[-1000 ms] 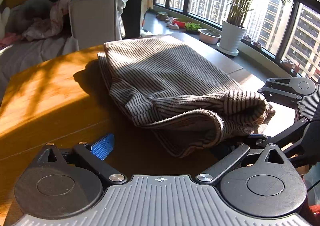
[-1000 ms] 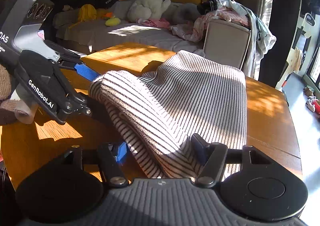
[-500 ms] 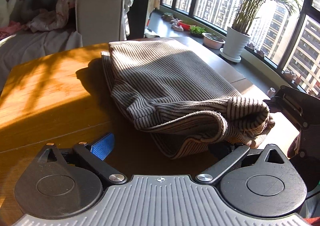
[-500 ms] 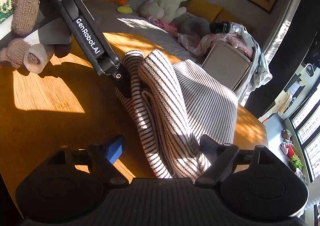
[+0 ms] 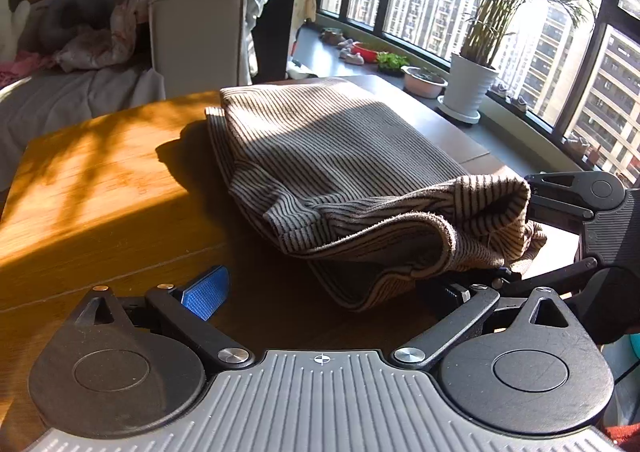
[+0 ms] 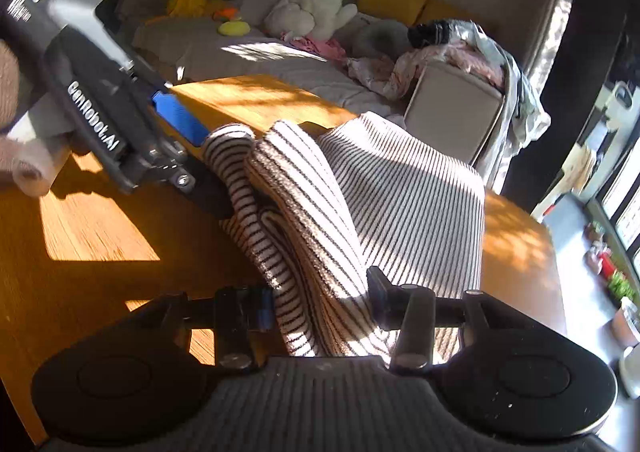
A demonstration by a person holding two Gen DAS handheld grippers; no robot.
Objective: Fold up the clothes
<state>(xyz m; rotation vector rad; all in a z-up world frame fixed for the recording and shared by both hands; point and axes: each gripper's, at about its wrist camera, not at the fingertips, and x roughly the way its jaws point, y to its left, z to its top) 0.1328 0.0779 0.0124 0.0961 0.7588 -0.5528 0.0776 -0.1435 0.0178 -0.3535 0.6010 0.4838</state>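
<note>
A brown-and-cream striped knit garment (image 5: 320, 156) lies part folded on the wooden table (image 5: 100, 188); it also shows in the right wrist view (image 6: 400, 196). My left gripper (image 5: 320, 292) is open, its blue-padded left finger (image 5: 206, 292) clear of the cloth, its right finger under the garment's near edge. My right gripper (image 6: 320, 304) is shut on the garment's bunched striped edge and holds it raised. The right gripper shows in the left wrist view (image 5: 580, 204) at the garment's right end; the left gripper shows in the right wrist view (image 6: 120, 124).
A beige chair (image 5: 196, 36) piled with clothes stands beyond the table's far edge. A sofa with plush toys (image 6: 316, 8) is behind. A potted plant (image 5: 472, 88) and small pots sit on the window sill at right.
My right gripper has closed on the garment's edge and swung around, ending near its earlier place. The bunched cloth is lifted higher. The left gripper has stayed open and nearly still.
</note>
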